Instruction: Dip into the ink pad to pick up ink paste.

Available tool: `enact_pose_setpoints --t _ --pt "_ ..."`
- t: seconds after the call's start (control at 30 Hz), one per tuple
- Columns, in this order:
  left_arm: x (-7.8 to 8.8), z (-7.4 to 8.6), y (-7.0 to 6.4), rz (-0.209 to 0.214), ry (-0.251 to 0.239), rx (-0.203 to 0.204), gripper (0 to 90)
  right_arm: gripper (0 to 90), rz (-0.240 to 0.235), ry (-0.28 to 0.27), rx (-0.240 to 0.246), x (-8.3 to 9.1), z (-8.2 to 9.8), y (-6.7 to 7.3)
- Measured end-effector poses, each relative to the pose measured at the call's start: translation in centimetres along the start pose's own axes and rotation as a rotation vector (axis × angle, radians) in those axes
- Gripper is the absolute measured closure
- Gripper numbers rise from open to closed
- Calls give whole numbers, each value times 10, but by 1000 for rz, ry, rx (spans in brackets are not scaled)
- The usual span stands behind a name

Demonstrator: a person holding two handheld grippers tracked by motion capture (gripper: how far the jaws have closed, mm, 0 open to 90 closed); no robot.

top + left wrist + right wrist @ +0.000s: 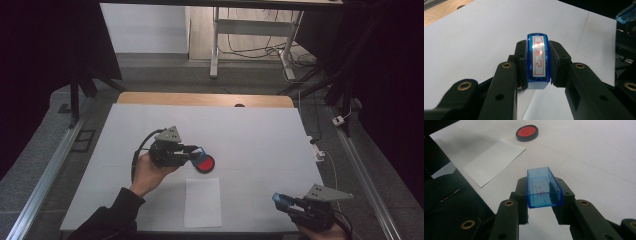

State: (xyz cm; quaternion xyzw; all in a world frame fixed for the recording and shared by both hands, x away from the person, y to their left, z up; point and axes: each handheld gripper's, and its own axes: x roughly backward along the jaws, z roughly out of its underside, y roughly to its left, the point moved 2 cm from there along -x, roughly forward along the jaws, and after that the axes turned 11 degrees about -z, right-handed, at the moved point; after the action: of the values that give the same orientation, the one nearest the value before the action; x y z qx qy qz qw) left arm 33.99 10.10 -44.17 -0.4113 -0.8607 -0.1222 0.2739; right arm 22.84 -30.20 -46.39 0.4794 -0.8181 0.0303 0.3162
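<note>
My left gripper [196, 152] hangs over the middle of the table, shut on a blue stamp [199, 151]. The stamp [538, 60] sits upright between the jaws, its white label with red characters facing the left gripper view. Just right of and below it in the high view lies a round black ink pad [205, 163] with a red face, open on the table. My right gripper [283, 201] stays near the front right edge, shut on a clear blue cap [543, 188] whose open side faces up. The ink pad [527, 132] lies far ahead in the right gripper view.
A white sheet of paper [202, 202] lies flat near the front edge, between the two hands. The white table top [250, 125] ends in a wooden strip [200, 98] at the far side. A dark sleeve [446, 197] is at the left of the right gripper view.
</note>
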Motion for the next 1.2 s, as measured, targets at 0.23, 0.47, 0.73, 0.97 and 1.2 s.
enact_pose_setpoints --t 0.23,0.47,0.73,0.97,1.2 --pt "-13 -7 4 -3 6 1 706 687 3 1 4 0 0 1" --pt "-30 -8 8 -21 26 -1 706 687 -2 6 13 0 0 2" --pt "-46 -4 12 -41 61 5 706 687 -12 12 12 0 1 1" --pt "-57 2 12 -53 97 -7 706 687 -13 15 14 -1 1 2" --pt "-66 8 13 -61 123 -2 706 687 -19 15 14 0 1 2"
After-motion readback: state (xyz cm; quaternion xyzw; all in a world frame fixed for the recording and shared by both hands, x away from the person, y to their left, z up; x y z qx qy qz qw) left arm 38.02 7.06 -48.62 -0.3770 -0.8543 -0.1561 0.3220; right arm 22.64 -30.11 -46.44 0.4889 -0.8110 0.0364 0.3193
